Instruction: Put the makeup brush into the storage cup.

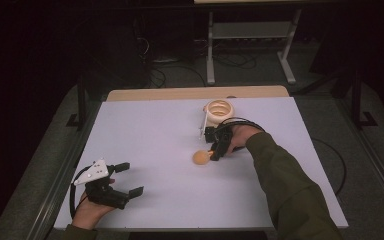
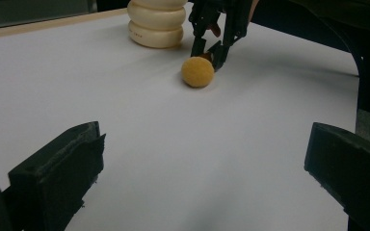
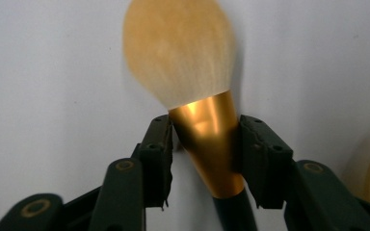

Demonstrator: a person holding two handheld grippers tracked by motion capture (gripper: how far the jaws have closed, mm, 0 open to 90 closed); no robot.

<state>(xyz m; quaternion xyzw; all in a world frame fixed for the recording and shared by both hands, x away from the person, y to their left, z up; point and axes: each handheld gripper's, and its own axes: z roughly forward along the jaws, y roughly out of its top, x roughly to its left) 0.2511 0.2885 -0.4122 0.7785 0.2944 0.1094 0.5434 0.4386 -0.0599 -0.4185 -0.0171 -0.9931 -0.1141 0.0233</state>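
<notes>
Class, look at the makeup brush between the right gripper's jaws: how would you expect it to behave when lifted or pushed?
The brush has a smooth, shiny, tapered gold collar, so it may slip in the right hand-held gripper. Its fluffy head looks soft and probably squashes when pushed. It seems light for its size, and its rounded shape suggests it could roll on the table.
</notes>
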